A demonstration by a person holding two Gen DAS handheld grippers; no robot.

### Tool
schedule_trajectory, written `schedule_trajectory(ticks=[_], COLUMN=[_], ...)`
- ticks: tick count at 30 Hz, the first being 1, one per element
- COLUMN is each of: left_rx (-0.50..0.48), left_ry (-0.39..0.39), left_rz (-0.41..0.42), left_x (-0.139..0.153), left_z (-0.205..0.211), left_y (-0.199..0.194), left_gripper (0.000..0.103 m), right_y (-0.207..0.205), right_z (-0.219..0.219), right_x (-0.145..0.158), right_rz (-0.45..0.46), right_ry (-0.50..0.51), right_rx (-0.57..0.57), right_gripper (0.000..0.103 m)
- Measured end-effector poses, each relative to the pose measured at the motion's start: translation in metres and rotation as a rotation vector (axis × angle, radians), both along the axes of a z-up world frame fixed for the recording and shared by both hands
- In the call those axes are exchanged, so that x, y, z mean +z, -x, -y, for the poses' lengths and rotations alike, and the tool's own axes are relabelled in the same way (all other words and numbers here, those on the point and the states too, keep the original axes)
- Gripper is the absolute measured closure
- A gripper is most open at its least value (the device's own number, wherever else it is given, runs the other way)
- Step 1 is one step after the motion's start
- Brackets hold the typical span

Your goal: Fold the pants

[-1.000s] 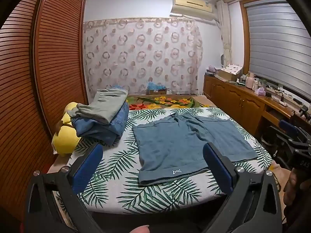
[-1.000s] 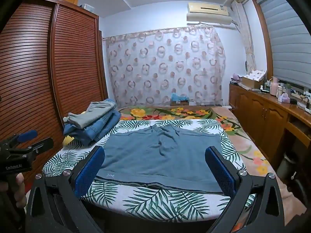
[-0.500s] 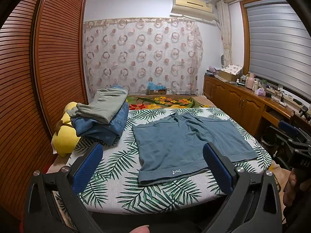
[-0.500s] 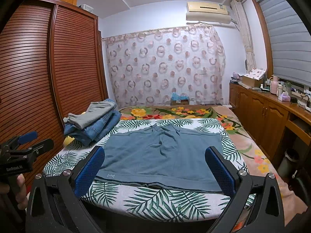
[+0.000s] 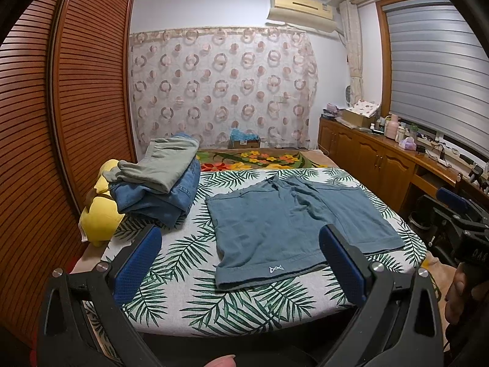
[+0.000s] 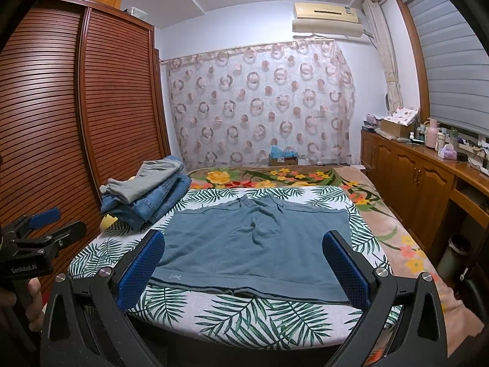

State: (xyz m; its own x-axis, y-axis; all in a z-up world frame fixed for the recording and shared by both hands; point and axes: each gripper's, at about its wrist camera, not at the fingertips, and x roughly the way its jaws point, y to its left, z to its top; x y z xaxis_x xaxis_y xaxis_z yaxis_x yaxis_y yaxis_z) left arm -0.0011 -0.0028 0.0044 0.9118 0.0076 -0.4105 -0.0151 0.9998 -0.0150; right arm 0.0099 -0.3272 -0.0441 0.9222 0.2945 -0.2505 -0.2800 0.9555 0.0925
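While both jaws gape, shorts (image 6: 253, 244) flat, hem near bed edge (image 6: 244, 330); clothes pile (image 5: 162, 183) seemingly apart.

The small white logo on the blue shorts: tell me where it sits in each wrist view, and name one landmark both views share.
Left wrist view: the white logo is low and just right of centre, on the near hem of the blue shorts.
Right wrist view: the logo is low and left of centre, on the near hem by the left blue pad.
Shared landmark: the stack of folded clothes, left of the shorts in both.
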Motion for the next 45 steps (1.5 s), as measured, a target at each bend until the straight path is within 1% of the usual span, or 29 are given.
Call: schedule_trajectory(ticks=[5, 35, 45], left_rx=[0.001, 0.001, -0.001], left_ry=[0.000, 0.004, 0.008], left_rz=[-0.001, -0.001, -0.005], left_x=[0.0054, 0.0031, 0.0065], left_z=[0.0021, 0.0024, 0.0081], left_y=[0.0018, 0.0022, 0.0055], left_gripper=[0.000, 0.000, 0.000], right_y=[-0.0002, 0.0005, -0.0001], right_z=[-0.0008, -0.0014, -0.0022], right_x=[-0.0001, -0.0010, -0.0012], right_rz=[0.001, 0.009, 0.008], right_ry=[0.002, 0.002, 0.001], right_rx=[-0.001, 0.001, 0.005], right_gripper=[0.000, 0.000, 0.000])
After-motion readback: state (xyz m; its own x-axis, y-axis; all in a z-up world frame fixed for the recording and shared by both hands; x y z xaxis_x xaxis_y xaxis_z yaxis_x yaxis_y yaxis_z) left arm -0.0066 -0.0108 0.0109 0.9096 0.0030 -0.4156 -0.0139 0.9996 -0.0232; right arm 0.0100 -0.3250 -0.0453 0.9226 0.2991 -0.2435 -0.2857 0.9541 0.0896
